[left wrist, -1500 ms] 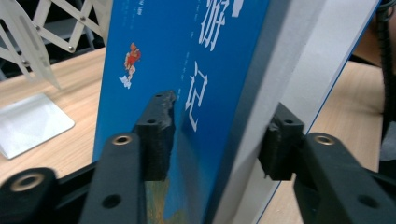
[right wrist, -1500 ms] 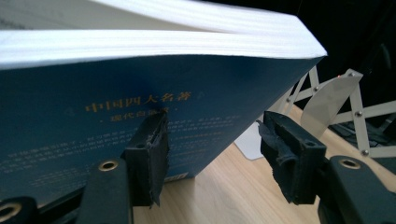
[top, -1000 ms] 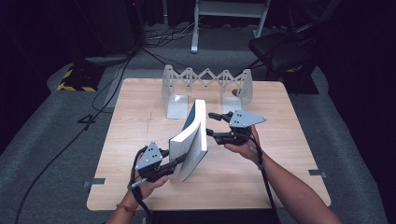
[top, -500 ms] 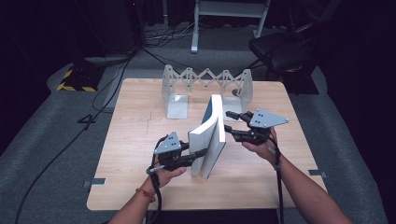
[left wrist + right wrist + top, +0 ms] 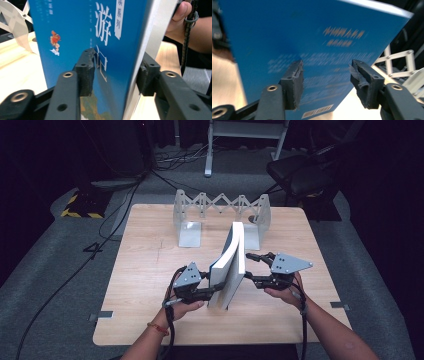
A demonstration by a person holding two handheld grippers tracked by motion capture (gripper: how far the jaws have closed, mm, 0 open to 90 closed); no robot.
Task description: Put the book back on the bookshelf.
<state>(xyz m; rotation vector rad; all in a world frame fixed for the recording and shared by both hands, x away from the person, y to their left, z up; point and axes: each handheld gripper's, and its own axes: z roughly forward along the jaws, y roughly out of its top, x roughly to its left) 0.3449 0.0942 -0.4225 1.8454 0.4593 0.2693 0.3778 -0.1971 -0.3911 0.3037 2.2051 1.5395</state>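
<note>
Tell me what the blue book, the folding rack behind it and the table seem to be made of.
Blue book: paper with a glossy printed cover, judging by the sheen and the white page edges. Folding rack: probably grey metal, thin flat strips pinned in a zigzag, matte finish. Table: looks like light wood or wood laminate, showing pale grain.

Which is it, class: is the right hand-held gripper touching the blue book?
Apart. In the right gripper view, the right hand-held gripper has both pads in front of the blue book cover, jaws open, clamping nothing.
</note>
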